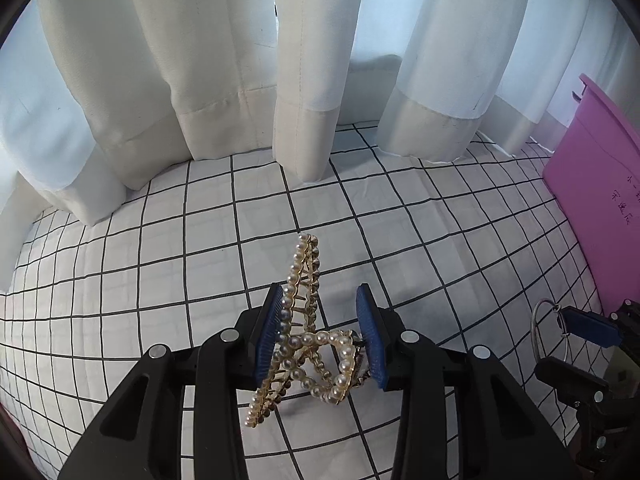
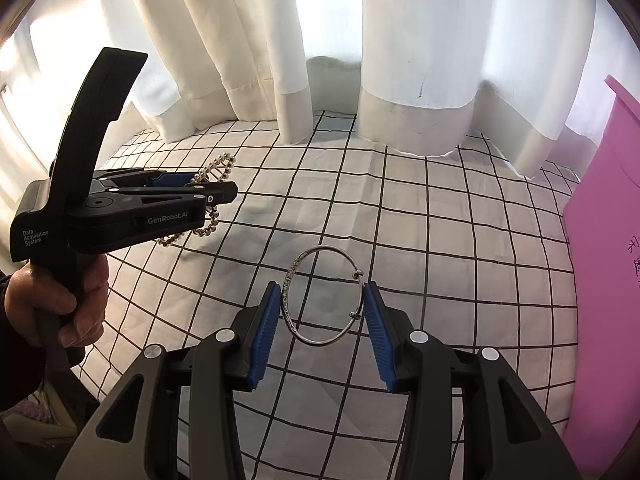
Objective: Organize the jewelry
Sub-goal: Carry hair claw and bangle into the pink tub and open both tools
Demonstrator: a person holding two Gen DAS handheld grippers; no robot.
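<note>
Both jaws clamp jewelry above the checked cloth [image 2: 400, 208].
Left gripper [image 1: 322, 330] pinches a pearl hair claw [image 1: 298, 320]; right gripper [image 2: 322, 312] pinches a silver bangle [image 2: 322, 296], nearer the pink box [image 2: 604, 220].

Daylight glows through the white curtains [image 2: 328, 20] ahead of me, blowing out to glare at my right view's left edge. Soft shadows fall toward me on the checked cloth [image 1: 160, 280]; fisheye bends its gridlines, corners vignetted black.
</note>
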